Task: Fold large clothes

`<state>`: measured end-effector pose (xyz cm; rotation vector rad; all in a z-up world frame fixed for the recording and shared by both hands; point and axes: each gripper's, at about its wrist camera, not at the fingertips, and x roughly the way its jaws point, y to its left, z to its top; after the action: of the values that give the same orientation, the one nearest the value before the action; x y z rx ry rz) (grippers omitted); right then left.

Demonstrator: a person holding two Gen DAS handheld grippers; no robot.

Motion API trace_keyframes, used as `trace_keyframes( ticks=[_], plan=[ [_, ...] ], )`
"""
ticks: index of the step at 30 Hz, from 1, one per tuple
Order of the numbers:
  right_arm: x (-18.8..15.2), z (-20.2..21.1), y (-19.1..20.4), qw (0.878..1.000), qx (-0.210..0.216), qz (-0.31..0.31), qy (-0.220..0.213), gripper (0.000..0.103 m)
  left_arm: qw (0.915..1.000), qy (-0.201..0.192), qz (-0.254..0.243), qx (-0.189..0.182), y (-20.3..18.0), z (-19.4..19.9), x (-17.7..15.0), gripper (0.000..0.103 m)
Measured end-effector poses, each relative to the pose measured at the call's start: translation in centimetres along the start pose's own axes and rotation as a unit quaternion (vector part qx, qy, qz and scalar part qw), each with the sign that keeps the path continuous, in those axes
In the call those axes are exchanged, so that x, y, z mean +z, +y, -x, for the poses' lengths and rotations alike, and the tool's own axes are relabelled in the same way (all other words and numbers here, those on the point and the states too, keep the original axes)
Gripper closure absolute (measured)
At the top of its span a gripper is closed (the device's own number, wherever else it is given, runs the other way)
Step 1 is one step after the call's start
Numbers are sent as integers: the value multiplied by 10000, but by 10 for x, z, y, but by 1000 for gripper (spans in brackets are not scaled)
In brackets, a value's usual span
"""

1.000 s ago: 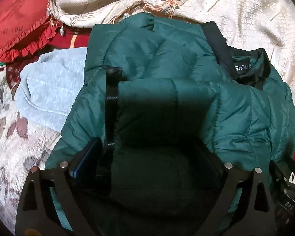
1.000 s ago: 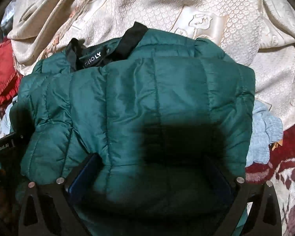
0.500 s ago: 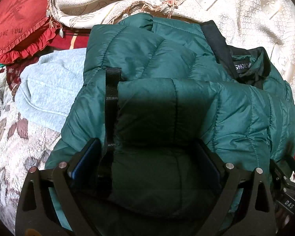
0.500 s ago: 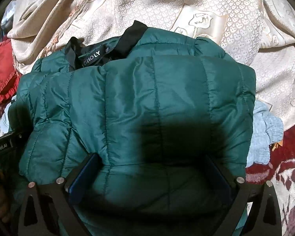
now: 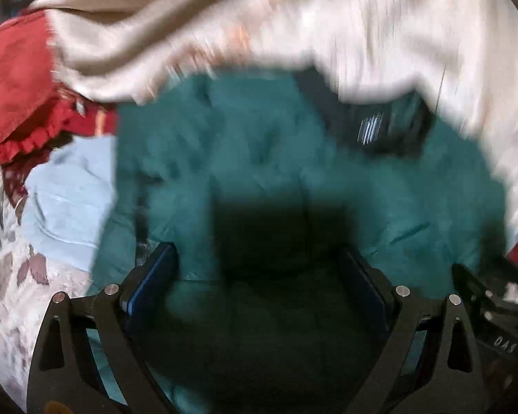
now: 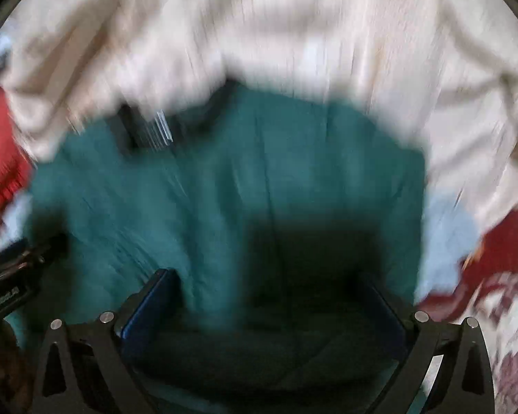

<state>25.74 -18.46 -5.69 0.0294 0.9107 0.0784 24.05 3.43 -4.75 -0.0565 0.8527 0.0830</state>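
Jacket (image 5: 259,158) apparently between both wide-spread claws (image 5: 259,276), view blurred.

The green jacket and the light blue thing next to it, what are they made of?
The green jacket looks like smooth, slightly shiny synthetic shell over puffy padding: soft bulges and faint quilt lines show through the blur. The light blue cloth looks matte and soft, perhaps fleece or knit; the blur hides its weave.
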Motion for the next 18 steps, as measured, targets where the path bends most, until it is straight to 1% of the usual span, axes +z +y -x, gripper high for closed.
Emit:
trace_keyframes(
  ticks=[1, 3, 4, 5, 6, 7, 8, 9, 10, 11, 13, 14, 16, 18],
  plan=[
    [3, 7, -2, 9998, 54, -73, -151, 0, 10000, 10, 67, -53, 1, -2, 0, 7],
    [14, 32, -6, 9967, 201, -207, -754, 0, 9997, -73, 242, -65, 7, 5, 2, 7],
    [23, 45, -6, 9927, 265, -243, -1150, 0, 9994, -193, 296, 2, 9, 10, 3, 7],
    [31, 50, -7, 9901, 238, -286, -1350, 0, 9988, -367, 324, 42, 10, 15, 5, 7],
    [38, 48, -7, 9895, 184, -355, -1387, 0, 9983, -489, 329, 22, 10, 19, 5, 7],
    [44, 39, -7, 9903, 180, -439, -1309, 0, 9981, -548, 293, -37, 9, 20, 5, 7],
    [47, 26, -7, 9918, 227, -507, -1148, 0, 9987, -453, 222, -14, 6, 15, 4, 7],
    [49, 6, -8, 9944, 228, -593, -842, 0, 9996, -251, 132, 27, 2, 7, 2, 7],
    [46, -11, -6, 9963, 115, -625, -582, 0, 9999, -86, 80, 16, 1, -2, 0, 7],
    [42, -23, -1, 9975, -71, -494, -507, 0, 9999, -90, 85, -8, 3, -1, 0, 7],
    [41, -16, 8, 9971, -230, -293, -664, 0, 9999, -114, 63, -6, 4, 0, 0, 7],
    [41, -10, 11, 9970, -217, -225, -708, 0, 9999, -114, 80, -18, 5, 0, 0, 7],
    [32, 12, 11, 9960, -187, -175, -851, 0, 9995, -204, 189, -140, 10, 6, 1, 7],
    [16, 39, 9, 9951, -215, -189, -944, 0, 9987, -307, 314, -264, 16, 17, -2, 7]
  ],
)
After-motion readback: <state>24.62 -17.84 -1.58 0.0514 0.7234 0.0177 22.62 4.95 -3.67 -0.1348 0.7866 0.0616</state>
